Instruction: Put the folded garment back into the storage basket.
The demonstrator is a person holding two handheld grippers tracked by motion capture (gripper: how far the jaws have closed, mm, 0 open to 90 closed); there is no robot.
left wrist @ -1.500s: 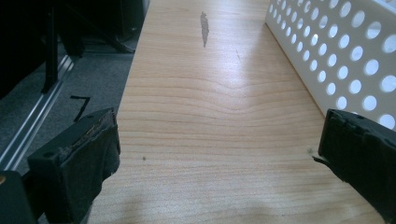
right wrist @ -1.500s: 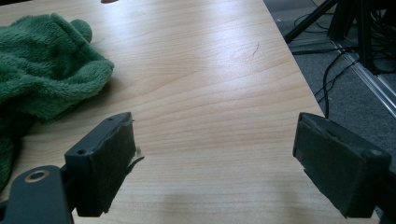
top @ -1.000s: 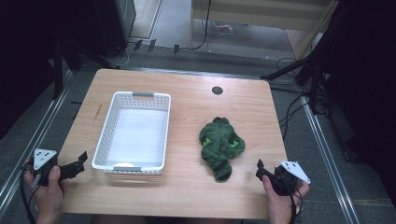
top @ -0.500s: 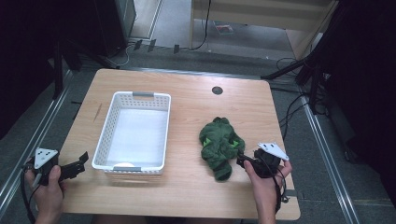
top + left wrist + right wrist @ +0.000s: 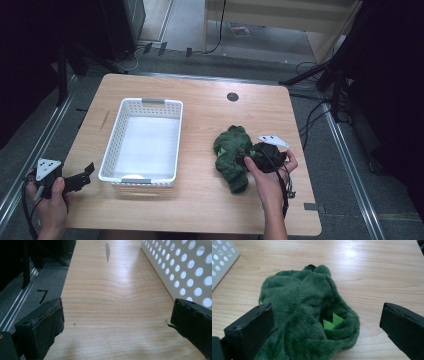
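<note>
The right tongs (image 5: 243,159) are set wide apart and hold nothing; in the right gripper view their jaws stand to either side of the green plush toy (image 5: 307,312), with the left-hand jaw in that view at the toy's edge, over the fur, and the other jaw well clear over bare wood. The toy lies crumpled on the bench (image 5: 200,210), right of centre, apart from the white basket (image 5: 112,150), which is seen to be empty.

Risks from this position, as judged:

- An off-centre closure. The bulk of the toy sits toward one jaw, so only a fold of loose fur may be pinched — the toy could then slide out or hang lopsided when lifted.
- A shallow grip. The fabric is soft and compressible; if the jaws close too high on the pile, the hold may slip.
- A jaw catching the bench. If the tongs are lowered too far, the jaw tips may be pressed into the wood instead of under the fabric.
- Trailing fabric. A dangling part could be snagged on the basket rim during any transfer.

The left tongs (image 5: 82,175) are also spread wide and empty, held low at the bench's near left corner, just beside the basket's perforated wall (image 5: 185,267).
</note>
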